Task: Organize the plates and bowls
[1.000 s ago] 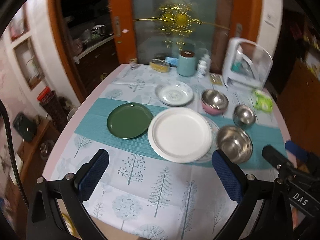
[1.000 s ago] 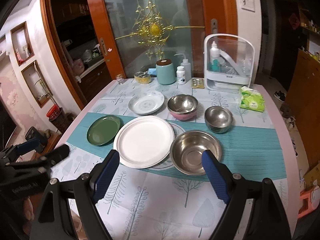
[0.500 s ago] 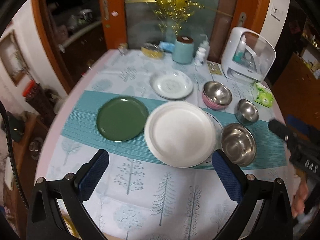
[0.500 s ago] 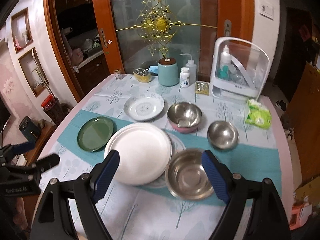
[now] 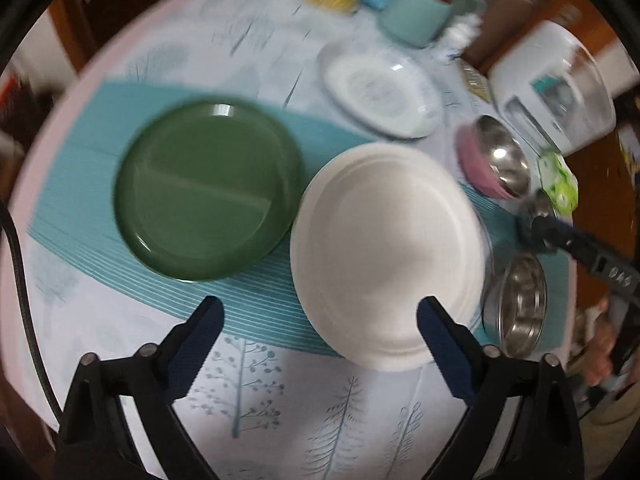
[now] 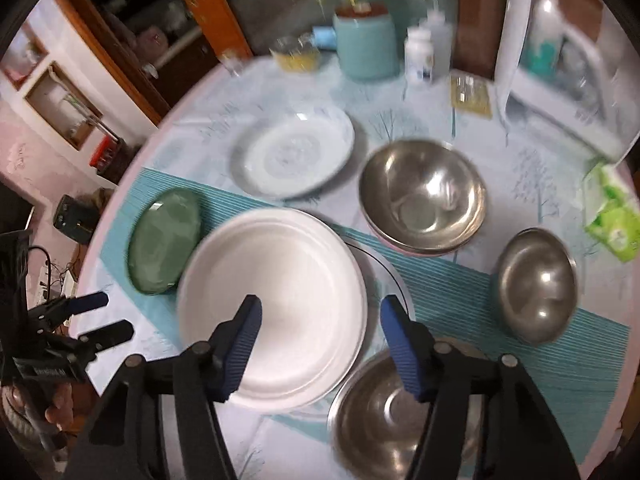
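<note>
with both grippers' jaws just closing a little yet empty, the right gripper [image 6: 320, 340] above the white plate [image 6: 276, 304] mid-desk beside the green plate [image 5: 208, 192], and the left gripper [image 5: 320, 332] near its front rim, each should probably pinch only that rim, squarely.

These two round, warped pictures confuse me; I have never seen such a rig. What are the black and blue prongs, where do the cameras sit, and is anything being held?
The prongs are two hand-held grippers; a person holds one in each hand. Each carries a fisheye camera looking along its fingers, hence the round, bent views. One picture looks past the left gripper, the other past the right gripper.

On the table's tree-print cloth lie a green plate, a large white plate, a patterned plate and three steel bowls, the nearest beside the white plate.

Both grippers' jaws have just been closing, with nothing gripped yet.
</note>
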